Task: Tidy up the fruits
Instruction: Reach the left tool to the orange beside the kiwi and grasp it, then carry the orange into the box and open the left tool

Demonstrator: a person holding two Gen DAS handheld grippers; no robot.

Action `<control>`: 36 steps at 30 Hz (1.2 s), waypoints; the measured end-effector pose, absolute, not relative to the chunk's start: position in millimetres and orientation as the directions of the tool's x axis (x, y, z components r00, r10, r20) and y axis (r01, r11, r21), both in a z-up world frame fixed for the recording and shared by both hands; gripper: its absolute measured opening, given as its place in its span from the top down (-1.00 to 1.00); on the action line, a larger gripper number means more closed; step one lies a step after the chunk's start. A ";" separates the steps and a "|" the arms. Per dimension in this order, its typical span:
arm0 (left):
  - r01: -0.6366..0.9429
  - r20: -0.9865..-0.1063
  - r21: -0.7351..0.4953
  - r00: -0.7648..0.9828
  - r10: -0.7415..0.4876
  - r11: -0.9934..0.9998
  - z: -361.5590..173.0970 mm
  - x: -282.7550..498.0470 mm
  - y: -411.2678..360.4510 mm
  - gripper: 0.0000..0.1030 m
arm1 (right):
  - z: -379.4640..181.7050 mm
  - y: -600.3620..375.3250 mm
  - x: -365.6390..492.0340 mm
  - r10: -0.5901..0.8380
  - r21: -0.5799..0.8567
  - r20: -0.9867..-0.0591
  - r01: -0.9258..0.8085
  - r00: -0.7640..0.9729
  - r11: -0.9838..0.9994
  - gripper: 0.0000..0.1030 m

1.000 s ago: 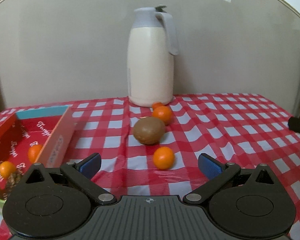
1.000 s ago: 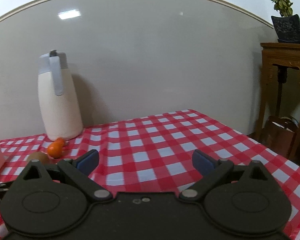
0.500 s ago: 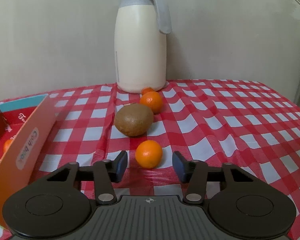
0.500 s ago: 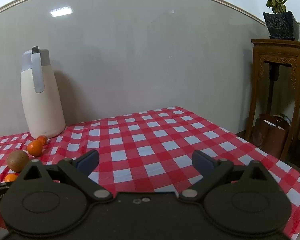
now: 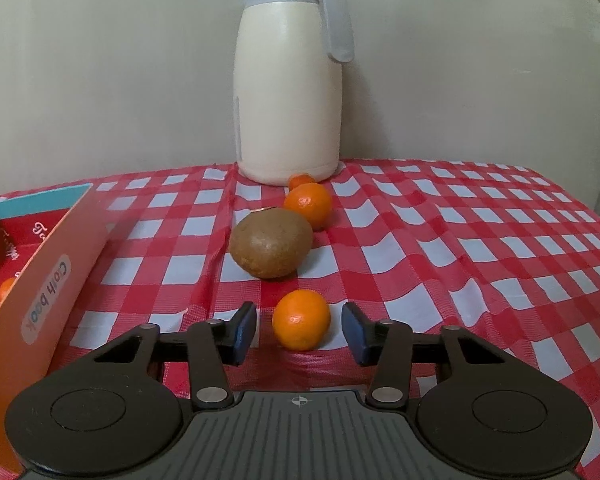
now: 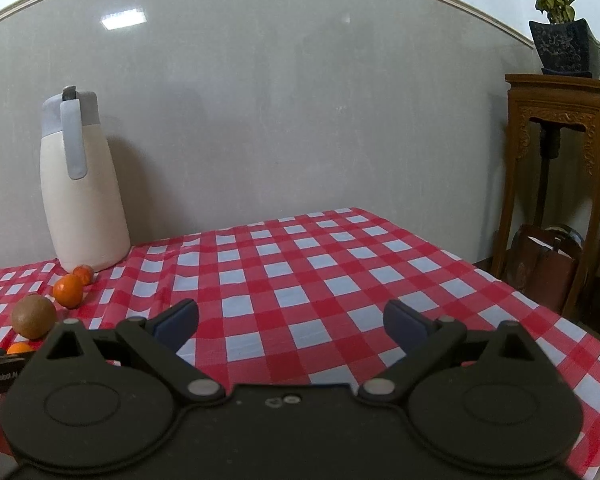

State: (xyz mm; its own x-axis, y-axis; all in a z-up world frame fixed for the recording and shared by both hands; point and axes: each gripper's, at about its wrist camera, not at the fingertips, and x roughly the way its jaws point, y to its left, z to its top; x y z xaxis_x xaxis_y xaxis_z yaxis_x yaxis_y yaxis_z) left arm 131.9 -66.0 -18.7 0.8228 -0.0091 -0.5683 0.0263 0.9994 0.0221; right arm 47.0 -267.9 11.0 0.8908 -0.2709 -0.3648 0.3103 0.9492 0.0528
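1. Over the last second the left hand-held gripper (image 5: 299, 334) had gone from wide open to a narrow gap, and it had come forward and down toward the near edge of the worktop (image 5: 480, 264). A second earlier the nearest small orange (image 5: 301, 319) lay well ahead of the blue pads; now it sat between them.
2. The jaws were closing at this moment – the orange was bracketed, yet a sliver of checked cloth showed on each side of it, so the pads were not pressing on it.
3. For the task this read as the grasp step nearly made: once the pads met, the orange could probably be carried to the open box (image 5: 48, 280) at the worktop's left edge, where another small orange (image 5: 7, 289) already lay.
4. Left on the cloth were the brown kiwi (image 5: 271, 242) just behind the bracketed orange, a second orange (image 5: 308, 205) touching or nearly touching the kiwi, and a smaller one (image 5: 300, 180) at the foot of the cream jug (image 5: 288, 92) by the far edge.
5. The left hand-held gripper pointed forward and moderately downward, level across its jaws, low over the cloth.
6. The right hand-held gripper (image 6: 291, 326) hung wide open with nothing between its pads – tilted only slightly down, over bare cloth toward the worktop's right side, well apart from the fruit.
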 end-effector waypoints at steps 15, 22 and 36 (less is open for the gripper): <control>0.051 -0.546 0.027 0.837 -0.028 0.998 -3.7 115.7 -52.6 0.37 | 10.9 -262.9 51.3 -0.256 0.081 -0.383 0.308 0.888 0.948 -0.88; 0.037 -0.521 0.030 0.853 -0.016 0.999 10.3 102.2 -35.0 0.37 | 13.4 -246.2 53.7 -0.234 0.082 -0.379 0.284 0.895 0.955 -0.88; -0.046 -0.477 0.021 0.878 0.051 0.999 30.2 74.2 21.9 0.37 | 17.7 -190.5 66.7 -0.150 0.096 -0.373 0.199 0.916 0.975 -0.88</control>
